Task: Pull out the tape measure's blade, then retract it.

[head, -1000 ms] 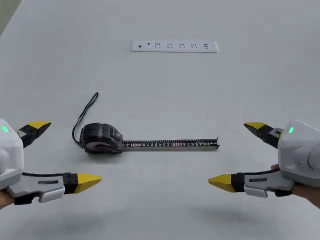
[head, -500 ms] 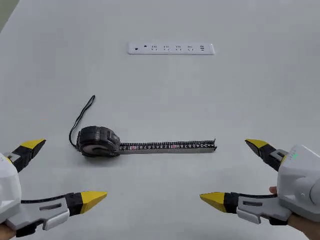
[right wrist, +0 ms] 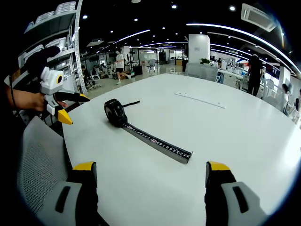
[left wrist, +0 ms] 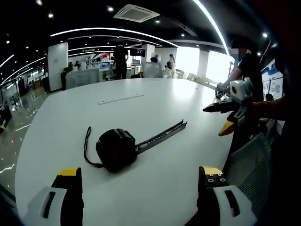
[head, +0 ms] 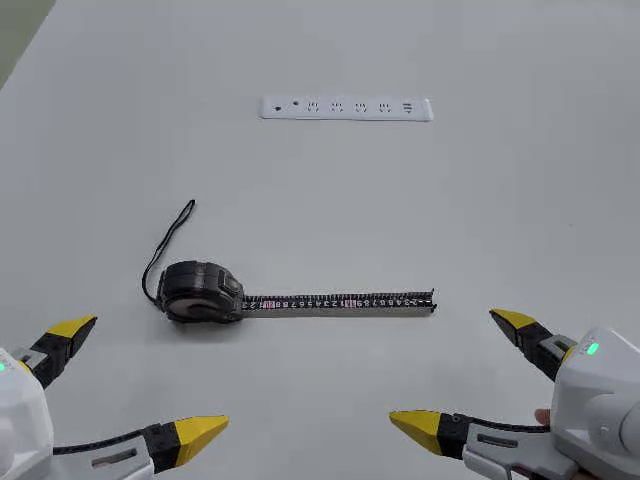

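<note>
White desk [head: 480, 200] is carrying the black tape measure [head: 200, 292], which is lying near its middle with the blade [head: 340, 301] sticking out flat to the right. A thin black strap [head: 168, 245] is curling away from the case's far side, and a white power strip [head: 346, 108] is lying well beyond. The left gripper [head: 152, 374] is hovering at the near left, jaws spread wide and holding nothing. The right gripper [head: 447, 367] is hovering at the near right, likewise wide and empty. Both are sitting well apart from the tape measure.

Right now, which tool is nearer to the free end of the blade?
Right. The right tool is close to the blade end, on the person's side; the left tool is by the case.
</note>
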Available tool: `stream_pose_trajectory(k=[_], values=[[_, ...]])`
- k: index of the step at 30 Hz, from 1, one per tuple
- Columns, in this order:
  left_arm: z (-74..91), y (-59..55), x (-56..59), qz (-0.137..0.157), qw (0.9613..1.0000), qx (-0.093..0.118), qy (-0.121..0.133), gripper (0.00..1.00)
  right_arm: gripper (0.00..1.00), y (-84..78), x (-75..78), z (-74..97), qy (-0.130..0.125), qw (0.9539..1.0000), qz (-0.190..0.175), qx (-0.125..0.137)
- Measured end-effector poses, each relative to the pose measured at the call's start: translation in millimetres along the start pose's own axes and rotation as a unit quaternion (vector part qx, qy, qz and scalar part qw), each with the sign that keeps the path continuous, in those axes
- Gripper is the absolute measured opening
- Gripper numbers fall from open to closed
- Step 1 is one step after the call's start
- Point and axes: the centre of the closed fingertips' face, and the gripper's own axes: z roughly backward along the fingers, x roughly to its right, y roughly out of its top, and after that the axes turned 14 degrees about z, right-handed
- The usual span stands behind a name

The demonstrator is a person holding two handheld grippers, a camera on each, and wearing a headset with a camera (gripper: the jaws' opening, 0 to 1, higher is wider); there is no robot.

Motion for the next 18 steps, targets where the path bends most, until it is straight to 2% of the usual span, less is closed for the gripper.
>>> stream_pose_trajectory(k=[18], values=[[-1.7,6.1,0.1,0.006,0.9999,-0.001,0.012,1.00,0.97,-0.3,-3.9,1.8,-0.003,1.0000,-0.007,-0.002]])
